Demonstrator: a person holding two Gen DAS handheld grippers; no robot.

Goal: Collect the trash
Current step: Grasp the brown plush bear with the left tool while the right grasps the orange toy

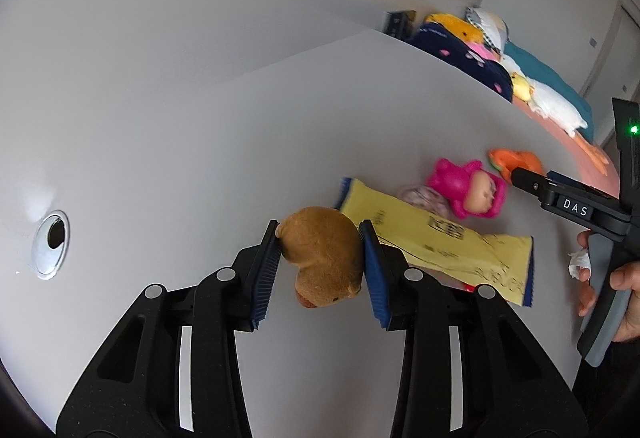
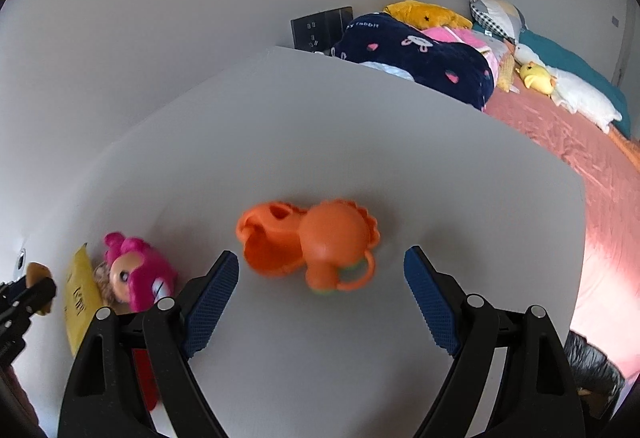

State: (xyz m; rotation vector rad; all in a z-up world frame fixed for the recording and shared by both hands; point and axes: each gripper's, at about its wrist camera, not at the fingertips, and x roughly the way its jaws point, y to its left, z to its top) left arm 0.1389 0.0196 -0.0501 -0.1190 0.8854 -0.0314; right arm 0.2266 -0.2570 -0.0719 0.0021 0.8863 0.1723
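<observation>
While the left gripper (image 1: 320,258) pinches a brown plush toy (image 1: 324,262) between its blue pads over the white table (image 1: 200,138), the left wrist view shows a yellow wrapper (image 1: 440,242) lying just right of it, with a pink doll (image 1: 468,190) beyond and a crumpled tissue (image 1: 580,264) in the hand at far right. In the right wrist view, the right gripper (image 2: 322,282) stands wide apart, empty, around the near side of an orange toy (image 2: 312,242). The wrapper (image 2: 80,302) and doll (image 2: 136,272) lie at left; a bed (image 2: 580,158) fills the far right.
</observation>
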